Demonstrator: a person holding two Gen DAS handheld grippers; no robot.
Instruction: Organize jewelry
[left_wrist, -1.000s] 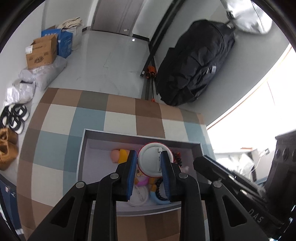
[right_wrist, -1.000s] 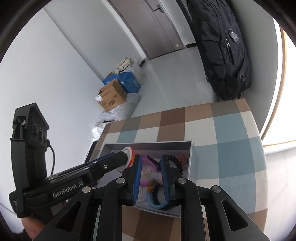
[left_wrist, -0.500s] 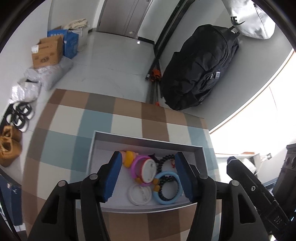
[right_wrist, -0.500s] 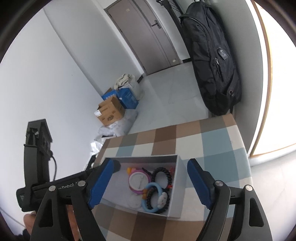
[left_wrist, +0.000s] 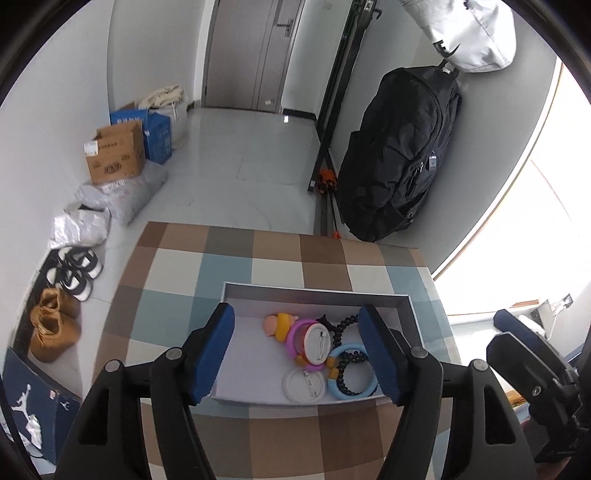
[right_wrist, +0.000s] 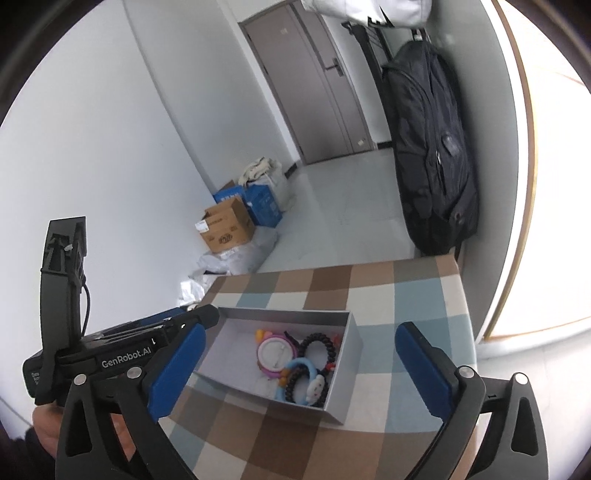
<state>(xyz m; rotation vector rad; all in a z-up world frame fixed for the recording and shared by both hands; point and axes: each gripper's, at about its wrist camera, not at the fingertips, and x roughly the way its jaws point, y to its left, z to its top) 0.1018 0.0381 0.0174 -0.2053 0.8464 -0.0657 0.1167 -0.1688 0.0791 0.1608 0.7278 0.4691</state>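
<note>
A shallow grey box (left_wrist: 317, 293) (right_wrist: 347, 369) sits on the checkered table. Inside lie a pink ring with a white round badge (left_wrist: 314, 341) (right_wrist: 275, 352), a second white badge (left_wrist: 304, 384), a light blue ring (left_wrist: 352, 371) (right_wrist: 299, 376), black bead bracelets (left_wrist: 343, 325) (right_wrist: 317, 345) and a small orange-pink figure (left_wrist: 277, 325). My left gripper (left_wrist: 297, 354) is open and empty, raised above the box's near side. My right gripper (right_wrist: 299, 369) is open and empty, also raised above the box. The left gripper's body (right_wrist: 122, 354) shows in the right wrist view.
The checkered table (left_wrist: 240, 266) (right_wrist: 406, 295) ends close to a wall where a black backpack (left_wrist: 399, 155) (right_wrist: 432, 155) hangs. Cardboard and blue boxes (left_wrist: 118, 155), bags and shoes (left_wrist: 55, 325) lie on the floor to the left.
Both grippers opened, let the jewelry pieces go into the box, and pulled up and back from it. The pink ring with the white badge now lies in the box.
</note>
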